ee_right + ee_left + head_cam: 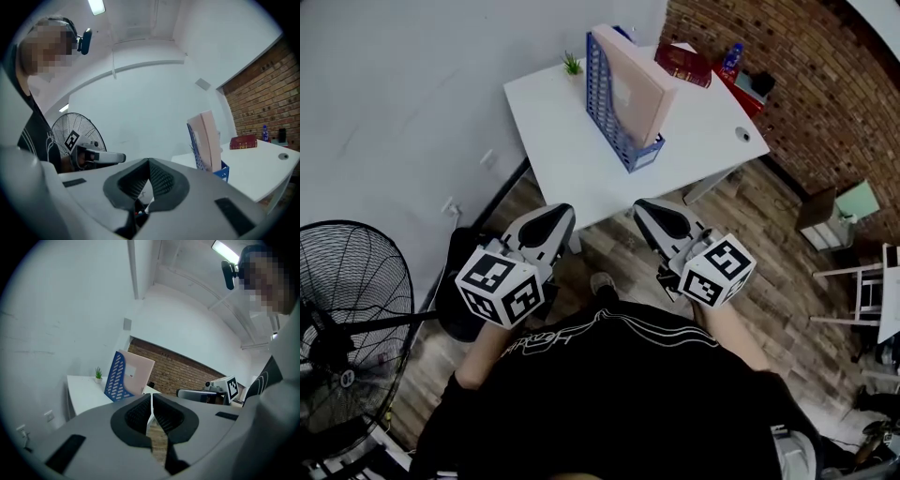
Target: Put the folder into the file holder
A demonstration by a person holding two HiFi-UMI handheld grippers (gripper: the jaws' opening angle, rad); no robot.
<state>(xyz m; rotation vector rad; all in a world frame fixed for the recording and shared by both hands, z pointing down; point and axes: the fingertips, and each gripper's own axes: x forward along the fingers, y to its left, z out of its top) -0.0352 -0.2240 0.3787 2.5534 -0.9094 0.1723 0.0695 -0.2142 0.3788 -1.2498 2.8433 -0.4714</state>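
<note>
Shut and empty, left gripper (pixel 553 217) and right gripper (pixel 649 212) are held near the body, short of the table (pixel 553 141). The folder (pixel 630 84) is seen upright in the holder (pixel 607 111). It is judged light, stiff and smooth, best pinched at its top edge.

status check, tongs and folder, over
Left tongs and right tongs shut, empty, short of the table. Folder upright in file holder. Nothing in the way.

White table (pixel 562 131) carries a blue file holder (pixel 602 103), small plant (pixel 573 64) and red book (pixel 682 64)
</note>
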